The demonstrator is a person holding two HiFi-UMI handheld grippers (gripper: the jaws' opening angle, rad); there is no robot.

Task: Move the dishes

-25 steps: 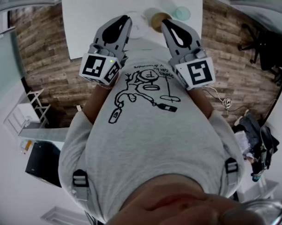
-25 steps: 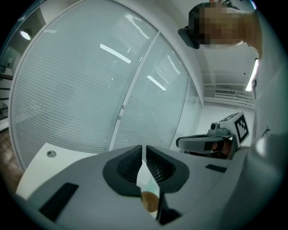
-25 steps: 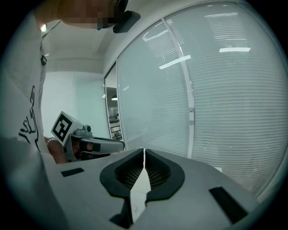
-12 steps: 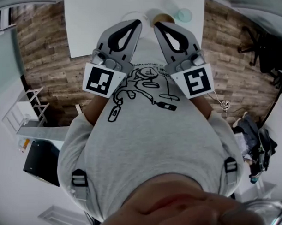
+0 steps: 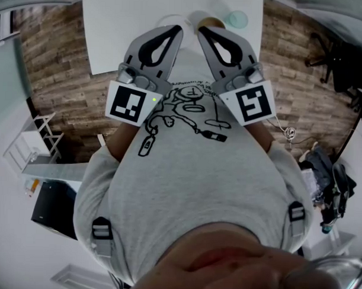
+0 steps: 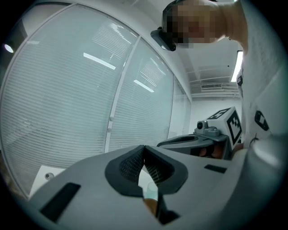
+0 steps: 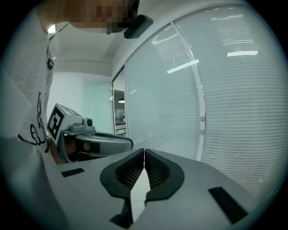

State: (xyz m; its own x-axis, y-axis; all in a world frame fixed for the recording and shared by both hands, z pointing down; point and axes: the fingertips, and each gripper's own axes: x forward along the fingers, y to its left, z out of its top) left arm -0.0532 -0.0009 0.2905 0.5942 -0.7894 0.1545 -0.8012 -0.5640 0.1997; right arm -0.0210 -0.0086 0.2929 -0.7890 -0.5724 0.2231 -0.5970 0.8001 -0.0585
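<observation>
Several dishes stand at the near edge of the white table [image 5: 126,26]: a pale plate [image 5: 166,19], a brown bowl [image 5: 208,21] and a teal cup [image 5: 236,18]. My left gripper [image 5: 175,29] and right gripper [image 5: 202,31] are held up in front of the person's chest, tips close together over that edge. Both are shut with nothing between the pads. In the left gripper view the jaws [image 6: 144,148] meet, and the teal cup [image 6: 150,192] and brown bowl [image 6: 152,206] show through the gap below. The right gripper [image 7: 144,151] is likewise shut and empty.
Wood-pattern floor [image 5: 53,77] surrounds the table. An office chair [image 5: 329,54] stands at the right, a white rack [image 5: 33,142] at the left, and bags and cables [image 5: 322,169] lie lower right. Both gripper views face a glass wall with blinds [image 6: 67,90].
Both grippers have risen toward the table edge and their tips have come closer together. Over the last half second nothing has moved.
</observation>
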